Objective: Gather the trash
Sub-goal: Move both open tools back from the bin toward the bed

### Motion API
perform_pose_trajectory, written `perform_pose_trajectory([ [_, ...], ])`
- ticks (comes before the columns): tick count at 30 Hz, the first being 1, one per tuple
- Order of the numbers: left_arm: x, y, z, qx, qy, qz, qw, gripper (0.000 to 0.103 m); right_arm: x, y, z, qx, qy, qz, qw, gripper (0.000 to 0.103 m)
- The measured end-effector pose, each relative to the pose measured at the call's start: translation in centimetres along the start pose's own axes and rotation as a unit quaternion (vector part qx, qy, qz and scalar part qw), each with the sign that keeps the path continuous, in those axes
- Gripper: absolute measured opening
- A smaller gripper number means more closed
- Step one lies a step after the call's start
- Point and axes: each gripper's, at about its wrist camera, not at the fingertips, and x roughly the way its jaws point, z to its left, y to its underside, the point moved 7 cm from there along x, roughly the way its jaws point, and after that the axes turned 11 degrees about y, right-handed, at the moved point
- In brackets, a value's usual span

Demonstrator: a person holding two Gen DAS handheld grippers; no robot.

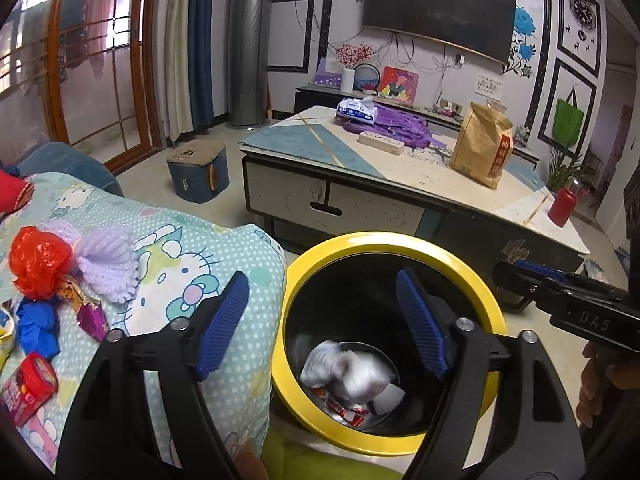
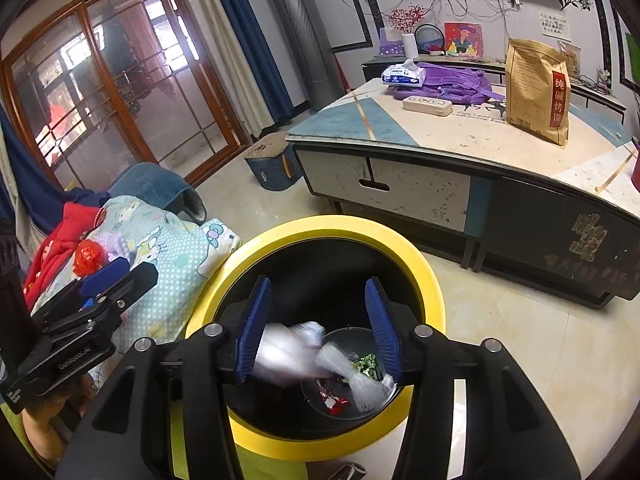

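A black bin with a yellow rim (image 1: pixel 384 238) (image 2: pixel 332 225) stands on the floor beside a Hello Kitty blanket (image 1: pixel 208 248). My left gripper (image 1: pixel 320 320) hangs open over the bin's mouth with nothing between its blue pads. Blurred white wrappers (image 1: pixel 348 376) and a red wrapper (image 1: pixel 344 414) lie at the bottom. My right gripper (image 2: pixel 318 330) is also open above the bin, and a blurred white plastic bag (image 2: pixel 288 352) hangs loose just below its pads. On the blanket lie a red plastic bag (image 1: pixel 38 262), a blue wrapper (image 1: pixel 38 328), a purple foil wrapper (image 1: pixel 94 320) and a red box (image 1: pixel 28 390).
A low coffee table (image 1: pixel 400 176) (image 2: pixel 460 140) stands behind the bin with a brown paper bag (image 1: pixel 482 146), a tissue pack (image 1: pixel 358 111), purple cloth and a red bottle (image 1: pixel 563 206). A small blue stool (image 1: pixel 198 170) sits on the floor. A lilac knitted piece (image 1: pixel 108 256) lies by the red bag.
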Motion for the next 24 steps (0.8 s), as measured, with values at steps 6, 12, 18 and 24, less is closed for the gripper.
perform_pose_trajectory([
  [6,-1.1,-0.3,0.0,-0.005,-0.001,-0.009,0.9999,0.090,-0.3,-0.3,-0.1,0.002,0.002,-0.007,1.000,0.055],
  [12,-2.3,-0.6,0.4,-0.014,-0.007,-0.020,0.9997,0.092,-1.1,-0.7,0.4,-0.005,-0.004,-0.025,1.000,0.063],
  [18,-3.7,-0.6,0.8,-0.020,-0.014,-0.031,0.9992,0.092,-2.1,-1.2,1.4,-0.013,-0.017,-0.041,0.999,0.066],
  [24,-6.0,-1.0,1.2,-0.007,-0.039,-0.055,0.9977,0.092,-3.2,-1.5,2.7,-0.030,-0.026,-0.060,0.997,0.067],
])
